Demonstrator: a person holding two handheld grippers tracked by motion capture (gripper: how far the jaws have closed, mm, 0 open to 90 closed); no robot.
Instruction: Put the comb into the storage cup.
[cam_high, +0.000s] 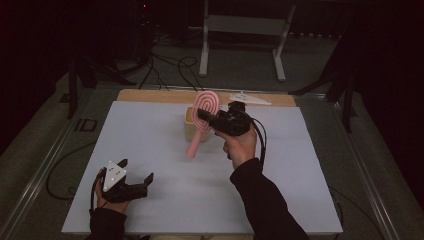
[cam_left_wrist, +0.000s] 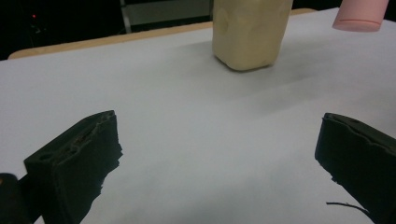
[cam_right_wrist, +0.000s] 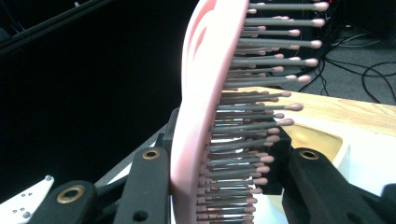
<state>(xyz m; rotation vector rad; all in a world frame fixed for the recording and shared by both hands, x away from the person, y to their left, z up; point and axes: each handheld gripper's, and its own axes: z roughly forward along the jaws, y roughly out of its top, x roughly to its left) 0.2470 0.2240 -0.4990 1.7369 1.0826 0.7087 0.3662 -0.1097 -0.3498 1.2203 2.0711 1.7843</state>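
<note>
We are holding the pink hairbrush (cam_high: 202, 120) pinched in our right tongs (cam_high: 206, 116) above the cream cup (cam_high: 189, 127) (probably lowering next); left tongs (cam_high: 134, 176) are resting spread.

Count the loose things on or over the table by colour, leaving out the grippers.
Pink: 1, the hairbrush, clamped in the right gripper above the table.
Cream: 1, the cup, standing on the white sheet.
Total: 2.
</note>
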